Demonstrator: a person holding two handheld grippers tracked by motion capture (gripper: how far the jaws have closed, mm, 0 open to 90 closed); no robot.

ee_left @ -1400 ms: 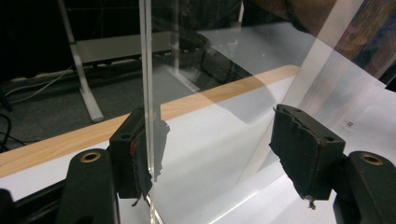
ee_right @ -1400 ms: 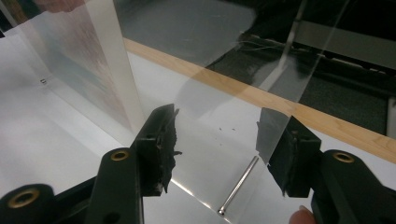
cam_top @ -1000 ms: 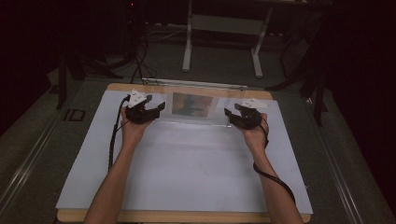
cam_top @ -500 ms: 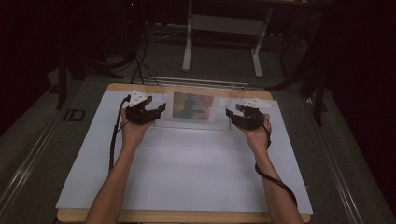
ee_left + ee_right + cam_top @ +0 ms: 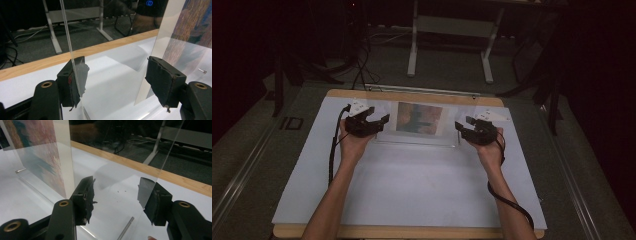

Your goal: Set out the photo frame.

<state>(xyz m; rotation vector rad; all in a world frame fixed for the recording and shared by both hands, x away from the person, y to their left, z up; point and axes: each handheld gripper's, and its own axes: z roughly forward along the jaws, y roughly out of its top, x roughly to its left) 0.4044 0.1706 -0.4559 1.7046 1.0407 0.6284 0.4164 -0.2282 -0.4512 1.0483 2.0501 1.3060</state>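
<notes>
While a clear acrylic picture frame (image 5: 419,120) stands upright near the far edge of the white table (image 5: 412,190), its coloured print (image 5: 419,117) sandwiched between the transparent sheets, a person brings a gripper to each end of it. At the frame's left end, the left gripper (image 5: 379,121) has its jaws spread, one pad lying against the edge of a clear pane (image 5: 68,45) and the other standing clear of the sheet that backs the print, so nothing is clamped. At the opposite end, the right gripper (image 5: 460,126) is likewise parted, with the pane's edge (image 5: 160,167) running just beside one pad and the printed sheet (image 5: 37,152) outside the other. To take hold well, both jaws would probably need to straddle the full thickness of the acrylic and close squarely and together, since an uneven pinch on such smooth panes could tip or twist the frame. A small metal pin (image 5: 125,228) lies on the table below the right gripper.
</notes>
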